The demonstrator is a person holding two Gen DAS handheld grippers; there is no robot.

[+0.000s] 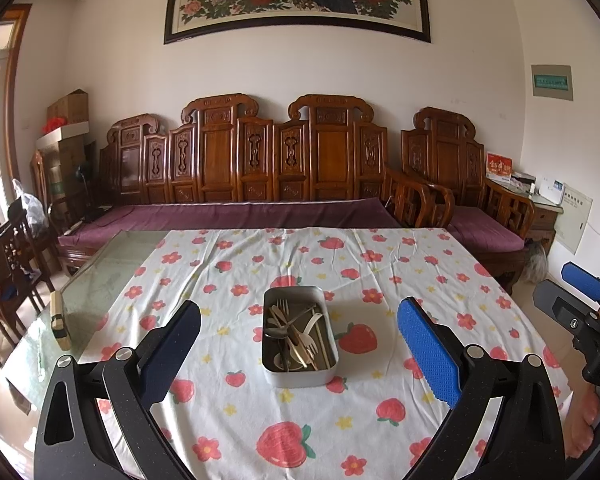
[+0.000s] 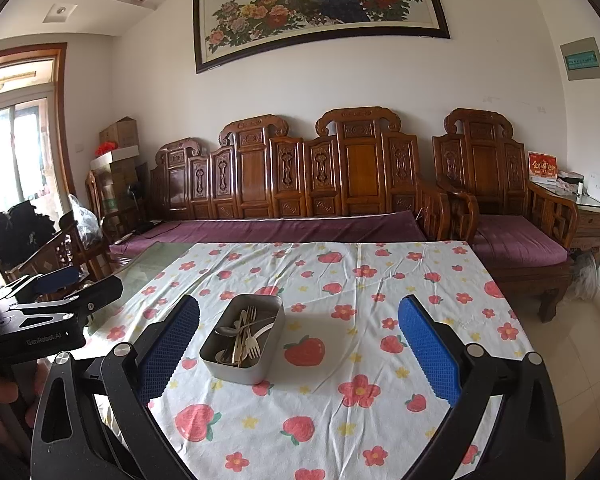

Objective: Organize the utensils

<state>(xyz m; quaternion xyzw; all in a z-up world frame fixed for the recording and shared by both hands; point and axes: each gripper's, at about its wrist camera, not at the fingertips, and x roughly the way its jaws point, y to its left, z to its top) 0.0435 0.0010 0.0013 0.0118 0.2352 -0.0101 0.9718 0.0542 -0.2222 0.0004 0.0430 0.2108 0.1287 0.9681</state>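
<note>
Both the left tongs [image 1: 300,344] and right tongs [image 2: 299,340] are hovering wide and empty above the table [image 1: 440,280]. The metal tin [image 1: 299,338] is sitting mid-cloth with forks, spoons and chopsticks [image 1: 296,334] tangled inside. Lifting one piece is likely dragging its neighbours out, or tipping the light tin.

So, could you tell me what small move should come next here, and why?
Probably lower the left gripper toward the metal tin and pick one fork from the jumbled utensils. Both grippers are open and empty, the tin sits between the left one's fingers, and nothing lies sorted on the tablecloth yet.
</note>
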